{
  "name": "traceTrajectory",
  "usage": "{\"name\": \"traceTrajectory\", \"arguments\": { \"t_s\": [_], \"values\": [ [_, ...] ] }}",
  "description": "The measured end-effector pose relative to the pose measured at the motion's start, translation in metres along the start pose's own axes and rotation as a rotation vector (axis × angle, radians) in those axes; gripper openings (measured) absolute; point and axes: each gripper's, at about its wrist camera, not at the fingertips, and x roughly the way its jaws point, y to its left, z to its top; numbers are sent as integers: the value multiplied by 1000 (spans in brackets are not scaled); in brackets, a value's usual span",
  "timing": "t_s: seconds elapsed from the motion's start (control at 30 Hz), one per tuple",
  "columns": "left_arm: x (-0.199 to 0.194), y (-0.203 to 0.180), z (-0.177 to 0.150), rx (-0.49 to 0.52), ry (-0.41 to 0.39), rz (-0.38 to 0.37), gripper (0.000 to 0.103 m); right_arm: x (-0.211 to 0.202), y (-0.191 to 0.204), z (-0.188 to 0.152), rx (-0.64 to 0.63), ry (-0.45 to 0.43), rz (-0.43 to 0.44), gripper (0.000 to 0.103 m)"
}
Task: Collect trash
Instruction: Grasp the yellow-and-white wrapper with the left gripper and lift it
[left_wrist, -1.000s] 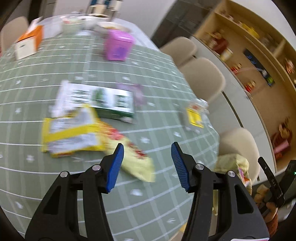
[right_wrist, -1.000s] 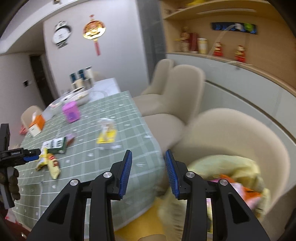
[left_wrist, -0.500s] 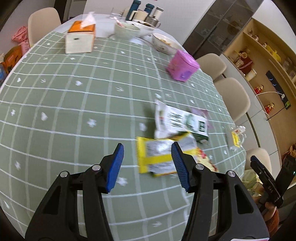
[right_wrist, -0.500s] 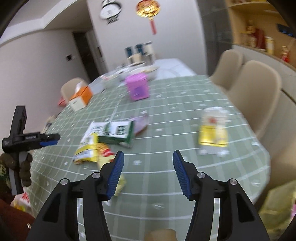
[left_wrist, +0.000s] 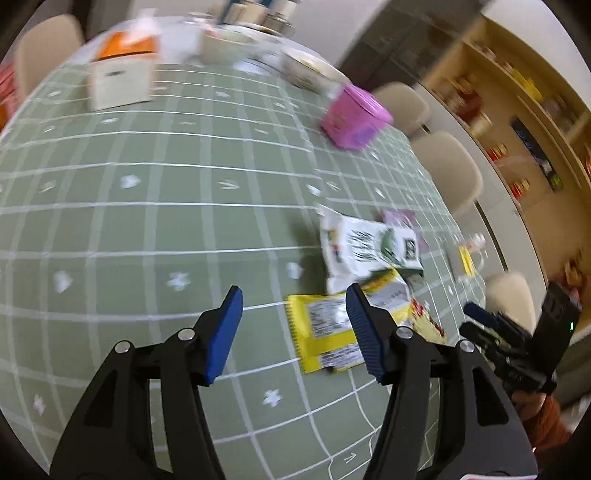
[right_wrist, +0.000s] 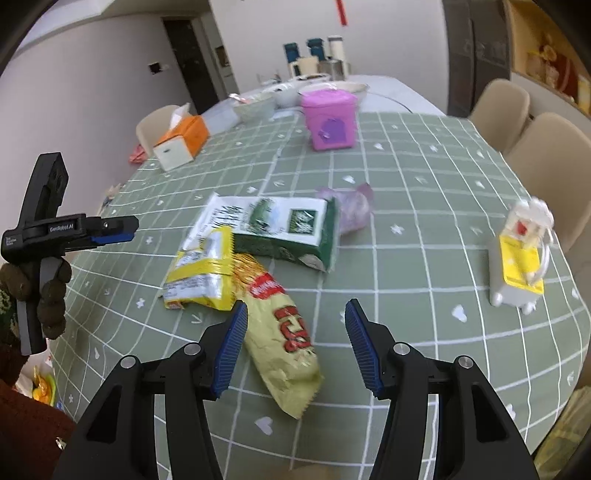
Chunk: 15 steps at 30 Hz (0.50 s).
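Trash lies in a cluster on the green checked tablecloth (right_wrist: 424, 177): a yellow wrapper (right_wrist: 201, 269), a pale snack bag with red print (right_wrist: 284, 339), a white-and-green package (right_wrist: 280, 225) and a purple wrapper (right_wrist: 351, 206). A clear packet with a yellow label (right_wrist: 521, 254) stands apart to the right. My right gripper (right_wrist: 296, 305) hovers open above the snack bag, not touching it. My left gripper (left_wrist: 294, 291) is over bare cloth, its jaws opening with nothing between them; the yellow wrapper (left_wrist: 325, 328) lies just beyond its right finger.
A pink box (right_wrist: 330, 120), an orange tissue box (right_wrist: 181, 142), bowls and flasks stand at the table's far end. Beige chairs (right_wrist: 543, 147) line the right side. The left gripper (right_wrist: 110, 230), held in a gloved hand, shows in the right wrist view.
The right gripper swung from the chair and the yellow bag beside it to over the table, and its jaws widened. The left gripper slid left, so the wrappers now lie to its right.
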Motion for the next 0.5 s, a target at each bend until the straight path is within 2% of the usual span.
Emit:
{"name": "traceTrajectory", "arguments": {
  "t_s": [0.13, 0.2, 0.27, 0.4, 0.47, 0.5],
  "values": [
    [23, -22, 14, 116, 29, 0, 55, 3, 6, -7, -25, 12, 24, 52],
    [30, -27, 21, 127, 38, 5, 55, 8, 14, -7, -55, 29, 38, 52],
    [30, -31, 25, 133, 33, -22, 55, 16, 24, -5, -101, 45, 43, 52],
    [36, -25, 17, 120, 72, -27, 55, 41, 36, 1, -195, 92, 5, 52],
    [34, -17, 12, 87, 75, -32, 55, 52, 35, 4, -201, 109, -1, 46],
    [32, -13, 8, 66, 74, -39, 55, 54, 33, 5, -193, 109, -2, 36]
  ]
}}
